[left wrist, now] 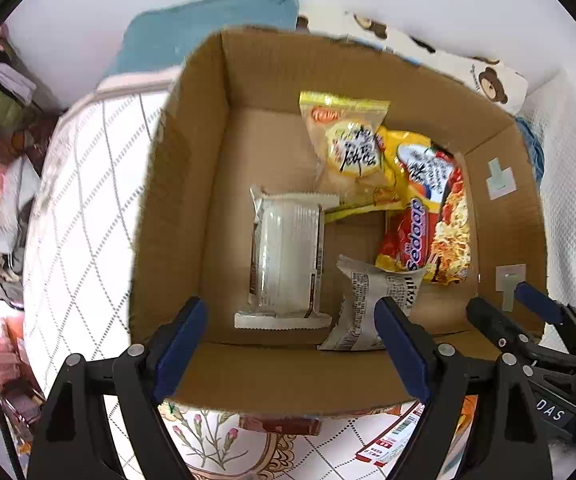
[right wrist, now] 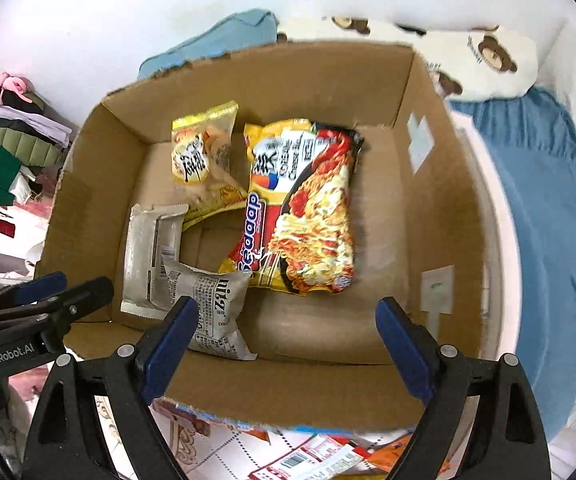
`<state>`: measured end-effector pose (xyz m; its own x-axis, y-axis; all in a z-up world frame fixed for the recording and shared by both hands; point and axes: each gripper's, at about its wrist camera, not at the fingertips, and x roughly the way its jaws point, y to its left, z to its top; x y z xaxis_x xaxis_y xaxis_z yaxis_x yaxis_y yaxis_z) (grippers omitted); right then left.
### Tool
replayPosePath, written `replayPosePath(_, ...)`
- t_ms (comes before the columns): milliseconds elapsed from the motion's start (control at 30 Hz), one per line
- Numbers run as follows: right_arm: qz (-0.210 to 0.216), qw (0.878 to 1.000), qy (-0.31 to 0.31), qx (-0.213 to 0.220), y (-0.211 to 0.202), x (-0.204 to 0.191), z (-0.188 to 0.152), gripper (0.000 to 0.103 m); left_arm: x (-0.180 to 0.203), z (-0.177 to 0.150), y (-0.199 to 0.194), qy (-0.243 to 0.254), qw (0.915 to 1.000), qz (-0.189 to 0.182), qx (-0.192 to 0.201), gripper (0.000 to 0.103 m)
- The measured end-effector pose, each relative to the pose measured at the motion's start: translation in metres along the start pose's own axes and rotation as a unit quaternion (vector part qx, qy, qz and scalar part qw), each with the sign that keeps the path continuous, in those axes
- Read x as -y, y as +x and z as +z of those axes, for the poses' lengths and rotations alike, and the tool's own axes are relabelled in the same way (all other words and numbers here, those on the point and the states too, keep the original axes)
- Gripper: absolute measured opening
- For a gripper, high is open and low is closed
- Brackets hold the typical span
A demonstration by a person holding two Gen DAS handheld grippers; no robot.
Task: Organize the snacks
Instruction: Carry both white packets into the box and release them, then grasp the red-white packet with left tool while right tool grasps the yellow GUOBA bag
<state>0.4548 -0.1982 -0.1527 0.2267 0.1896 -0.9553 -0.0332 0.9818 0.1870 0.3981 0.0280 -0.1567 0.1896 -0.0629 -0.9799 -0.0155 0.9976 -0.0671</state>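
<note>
Both grippers, left (left wrist: 292, 344) & right (right wrist: 288, 340), hover wide open w/ nothing held over the cardboard box (left wrist: 191, 168), prob bc the noodle pack (right wrist: 304, 216) & other snacks already lie inside.

Blue towel (left wrist: 207, 28), bear-print pillow (right wrist: 468, 56), clothes pile (right wrist: 11, 148)

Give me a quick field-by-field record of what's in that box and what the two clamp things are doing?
container: cardboard box, open top
contents: Sedaap noodle packet; yellow snack bag; white wrapped bar; grey printed pouch
arrangement: noodle packet overlaps the yellow bag's edge
left gripper: open, empty, above the box
right gripper: open, empty, above the box
outside box: more packets by the near wall
</note>
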Motion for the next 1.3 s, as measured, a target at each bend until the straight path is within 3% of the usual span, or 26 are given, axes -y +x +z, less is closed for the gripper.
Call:
replayPosePath(333,-0.026,0.995,-0.008,0.091,-0.073,-0.007,-0.03,0.092,0.006,-0.032,-0.061,0.024,0.9951,0.007,0.096,0.085)
replayPosePath(667,0.016,0.991,0.024,0.132,-0.129,-0.007,-0.081,0.092,0.006,-0.089,-0.096,0.035,0.9896,-0.007,0.14,0.085)
replayPosePath(800,0.029,0.992,0.057,0.113,-0.125,0.012,-0.12,0.092,0.017,-0.123,-0.077,0.061,0.9904,0.007,0.123,0.085)
replayPosePath(967,0.036,0.988,0.135,0.058,-0.09,0.062,-0.179,0.092,0.042,-0.152,-0.018,0.098,0.994,0.009,0.047,0.085)
replayPosePath(1100,0.079,0.967,0.241,-0.011,-0.045,0.11,-0.232,0.092,0.07,-0.166,0.035,0.138,0.9902,0.019,-0.013,0.085)
replayPosePath(1233,0.143,0.915,0.374,-0.05,-0.007,0.152,-0.284,0.092,0.097,-0.165,0.072,0.158,0.9855,0.007,-0.061,0.085)
replayPosePath(1300,0.186,0.877,0.439,-0.058,0.011,0.166,-0.304,0.092,0.109,-0.162,0.082,0.166,0.9834,0.008,-0.074,0.085)
